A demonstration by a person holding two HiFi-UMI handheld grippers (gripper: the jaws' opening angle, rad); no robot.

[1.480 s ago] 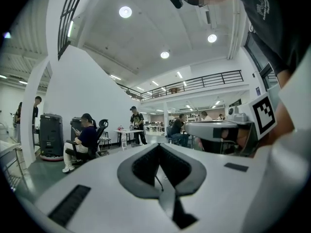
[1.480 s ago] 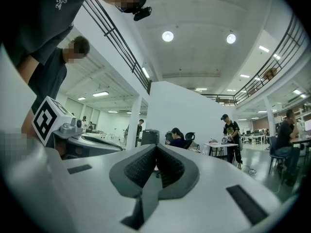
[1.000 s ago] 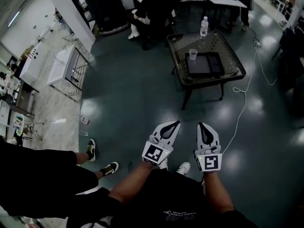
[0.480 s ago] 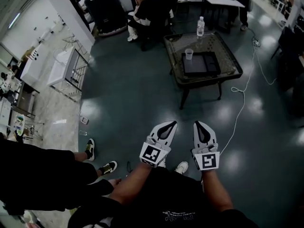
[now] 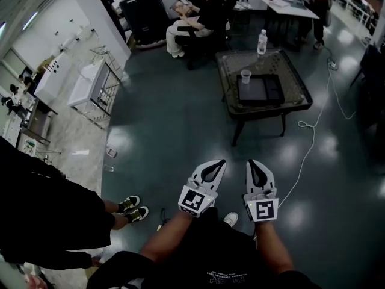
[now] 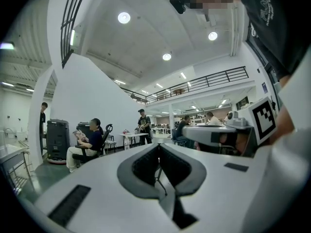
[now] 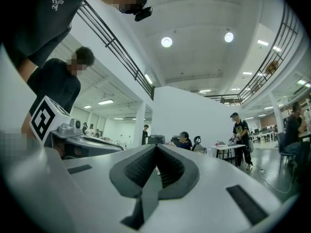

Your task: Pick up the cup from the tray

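Cup (image 5: 245, 76) at 10 o'clock corner of tray (image 5: 260, 90) on glass tabletop (image 5: 302, 94), well apart at 12 o'clock; bottle (image 5: 262, 41) beyond. Floor (image 5: 180, 119) and white cable (image 5: 313, 131) between. Left hand-held gripper (image 5: 221, 162) and right hand-held gripper (image 5: 251, 162) low, side by side, pointing 12 o'clock, jaws together, empty.

At six o'clock in the head view the person wears a black short-sleeved T-shirt (image 5: 224, 265) with small pale chest print, while the white left gripper (image 5: 222, 161) and right gripper (image 5: 251, 161) have dark leaf-shaped jaw pads and black-and-white square-marker cubes (image 5: 194, 199).
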